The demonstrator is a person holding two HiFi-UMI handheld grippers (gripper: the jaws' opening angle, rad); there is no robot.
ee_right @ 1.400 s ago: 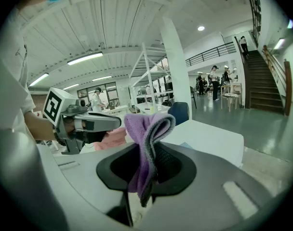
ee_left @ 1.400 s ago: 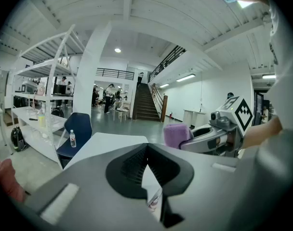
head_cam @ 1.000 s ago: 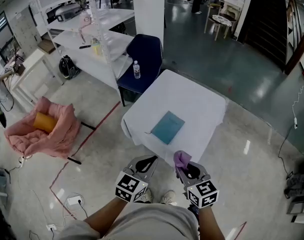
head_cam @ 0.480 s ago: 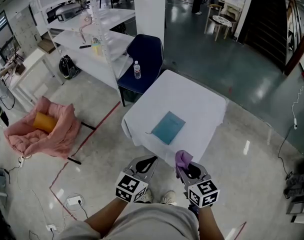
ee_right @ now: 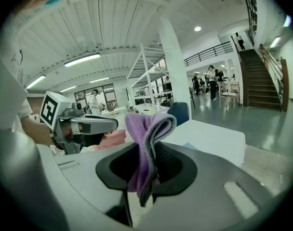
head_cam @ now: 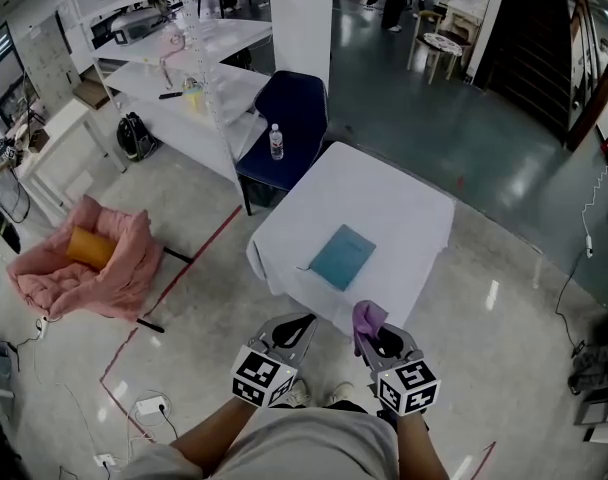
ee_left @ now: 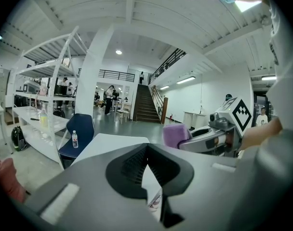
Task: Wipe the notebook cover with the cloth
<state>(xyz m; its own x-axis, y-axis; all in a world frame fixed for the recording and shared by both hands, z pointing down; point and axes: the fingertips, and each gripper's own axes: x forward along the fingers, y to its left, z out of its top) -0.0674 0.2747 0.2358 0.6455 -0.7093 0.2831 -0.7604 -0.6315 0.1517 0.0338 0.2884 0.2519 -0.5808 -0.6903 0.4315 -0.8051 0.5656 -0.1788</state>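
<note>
pinching fuzzy folded purple cloth (ee_right: 147,143): right hand-held gripper (head_cam: 371,338); left hand-held gripper (head_cam: 300,322) sits closed.

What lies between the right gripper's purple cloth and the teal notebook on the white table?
Head view: only bare white tablecloth separates purple cloth from teal notebook.

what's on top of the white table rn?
Only the teal notebook, lying flat. The draped tablecloth hides anything underneath. The purple cloth is clamped in the right gripper.

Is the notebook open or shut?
Shut: the notebook lies flat on the table, showing only its plain teal cover.
</note>
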